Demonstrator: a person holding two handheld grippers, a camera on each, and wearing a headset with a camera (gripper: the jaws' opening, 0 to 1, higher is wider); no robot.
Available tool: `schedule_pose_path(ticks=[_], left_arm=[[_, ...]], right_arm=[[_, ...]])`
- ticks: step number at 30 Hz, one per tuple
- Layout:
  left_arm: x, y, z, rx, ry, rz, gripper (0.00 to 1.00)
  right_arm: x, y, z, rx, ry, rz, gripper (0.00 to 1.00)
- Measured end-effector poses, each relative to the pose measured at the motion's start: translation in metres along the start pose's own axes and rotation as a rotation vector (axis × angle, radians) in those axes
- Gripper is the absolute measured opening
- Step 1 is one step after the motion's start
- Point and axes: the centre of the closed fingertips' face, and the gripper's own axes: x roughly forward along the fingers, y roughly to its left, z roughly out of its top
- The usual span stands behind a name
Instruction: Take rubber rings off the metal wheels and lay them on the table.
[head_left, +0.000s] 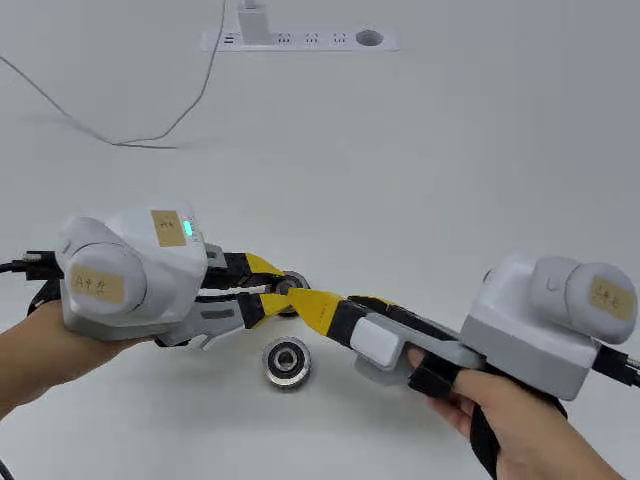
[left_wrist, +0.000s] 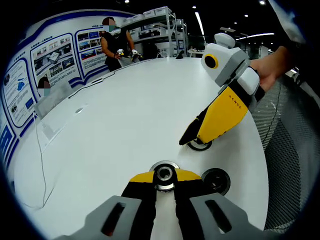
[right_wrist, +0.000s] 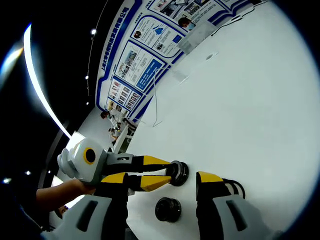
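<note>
The left gripper (head_left: 270, 288) is clamped on a metal wheel (left_wrist: 164, 174) over the near part of the worktop (head_left: 420, 180). The right gripper (head_left: 322, 303) is beside it (jaws apart). A second wheel (head_left: 287, 362) lies just nearer.

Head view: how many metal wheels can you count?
2. One wheel is clamped in the left gripper; the second wheel lies free on the table, nearer the person. Another may be hidden behind the right gripper.
</note>
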Motion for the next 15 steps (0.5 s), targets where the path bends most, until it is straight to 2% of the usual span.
schedule_pose_path(ticks=[6,15], left_arm=[[0.001,0.002,-0.003,0.005,-0.001,-0.003,0.13],[0.002,0.003,-0.005,0.018,-0.002,-0.013,0.13]], right_arm=[[0.014,0.008,0.000,0.034,0.035,0.020,0.60],[0.021,0.003,-0.009,0.076,0.074,0.001,0.61]])
